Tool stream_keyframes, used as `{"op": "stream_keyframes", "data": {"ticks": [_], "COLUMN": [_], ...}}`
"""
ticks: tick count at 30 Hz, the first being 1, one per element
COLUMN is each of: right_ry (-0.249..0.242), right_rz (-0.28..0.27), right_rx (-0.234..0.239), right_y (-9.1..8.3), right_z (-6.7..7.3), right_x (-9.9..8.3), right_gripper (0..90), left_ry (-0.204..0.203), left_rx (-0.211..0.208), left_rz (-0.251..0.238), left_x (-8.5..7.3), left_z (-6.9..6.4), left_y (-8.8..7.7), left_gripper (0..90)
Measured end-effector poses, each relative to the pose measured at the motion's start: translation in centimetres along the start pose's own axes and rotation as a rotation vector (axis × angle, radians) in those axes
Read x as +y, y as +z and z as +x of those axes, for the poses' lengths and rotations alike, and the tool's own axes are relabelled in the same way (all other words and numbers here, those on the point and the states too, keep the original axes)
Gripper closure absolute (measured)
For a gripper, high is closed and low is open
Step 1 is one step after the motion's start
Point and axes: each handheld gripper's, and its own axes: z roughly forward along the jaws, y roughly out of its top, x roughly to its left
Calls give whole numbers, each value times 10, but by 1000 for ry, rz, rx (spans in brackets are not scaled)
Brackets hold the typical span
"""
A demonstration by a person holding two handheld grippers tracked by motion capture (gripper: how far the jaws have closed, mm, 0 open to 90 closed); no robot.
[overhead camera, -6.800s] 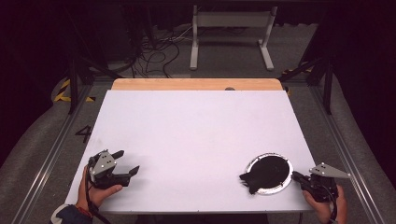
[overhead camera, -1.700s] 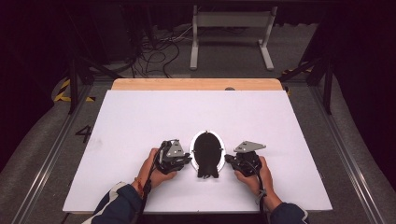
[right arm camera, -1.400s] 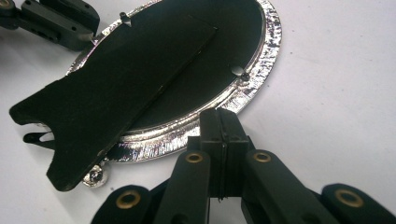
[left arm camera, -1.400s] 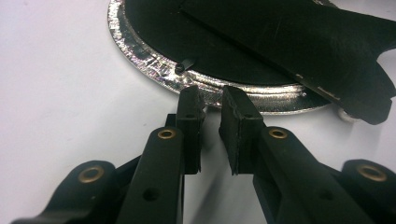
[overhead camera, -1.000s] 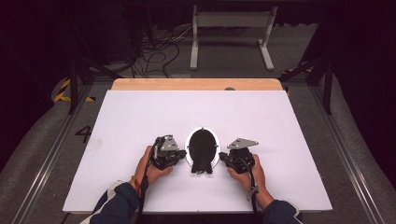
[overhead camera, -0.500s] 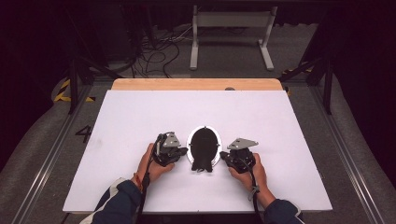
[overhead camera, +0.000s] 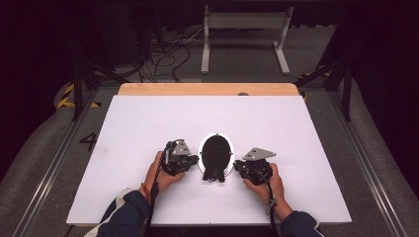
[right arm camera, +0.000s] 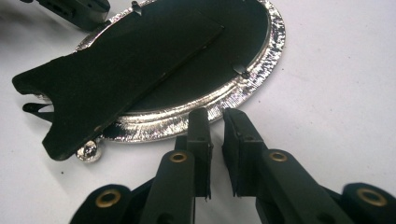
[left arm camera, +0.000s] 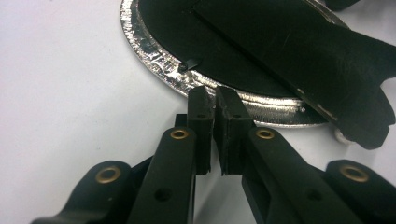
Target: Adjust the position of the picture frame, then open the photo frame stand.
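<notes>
The oval picture frame lies face down at lower centre of the counter. Your left hand-held gripper is closed and empty at its rim; the right hand-held gripper has just been opening a crack, also empty. Next, release the back tabs.

Left gripper: jaws closed, empty, held low. Right gripper: jaws just parting slightly, empty, held low, facing the left
</notes>
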Motion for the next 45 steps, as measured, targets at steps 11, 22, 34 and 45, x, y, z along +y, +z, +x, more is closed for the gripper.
{"op": "stream_keyframes", "data": {"ticks": [11,22,34,45], "right_ry": [-23,-11,-11,-51], "right_rz": [-23,-40,-24,6], "right_rx": [34,58,77,106], "right_y": [-18,-31,-39,-38], "right_z": [-4,-12,-7,4], "right_x": [-3,5,2,1], "right_gripper": [698,629,539,535], "left_ry": [25,50,-71,-104], "left_rx": [32,119,183,203], "left_rz": [-95,-99,-98,-101], "left_x": [-6,-41,-100,-119], "left_z": [5,0,-3,-2], "left_y": [-32,-72,-120,-136], "left_gripper": [742,422,184,173]}}
